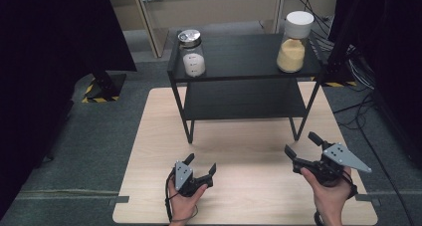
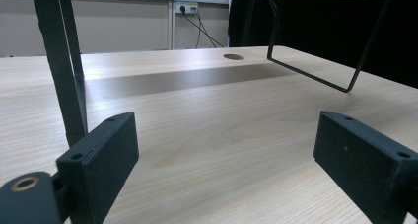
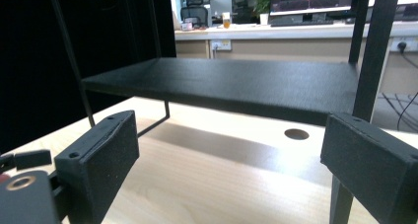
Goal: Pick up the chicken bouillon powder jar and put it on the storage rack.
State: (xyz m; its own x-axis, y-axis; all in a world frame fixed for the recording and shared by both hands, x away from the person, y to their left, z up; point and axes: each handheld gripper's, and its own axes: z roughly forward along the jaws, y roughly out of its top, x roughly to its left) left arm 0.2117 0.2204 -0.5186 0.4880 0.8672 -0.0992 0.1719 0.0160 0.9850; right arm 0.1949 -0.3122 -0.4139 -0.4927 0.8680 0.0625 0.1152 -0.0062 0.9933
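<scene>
High view has my left claw [image 1: 201,167] low over the near part of the wooden counter [image 1: 249,136], jaws spread with nothing between them, and my right claw [image 1: 302,145] further right, near the counter's right edge, its jaws likewise spread and bare. Nearest to both claws is the black two-tier shelf rack [image 1: 244,56], standing on the far half of the counter with its long axis running left to right across my view, its front edge facing me. On its top board, a glass jar with a metal lid [image 1: 192,54] stands upright at the left end, holding white contents, and a taller jar with a white lid [image 1: 293,42] stands upright at the right end, holding yellowish grains; the two are well apart, with bare board between them. Bare counter lies open between my claws and the rack's front legs. Right claw view looks along the lower shelf [image 3: 236,83], with open room beneath it down to the counter. Left claw view shows a rack leg [image 2: 61,61] just beside my left jaw.
</scene>
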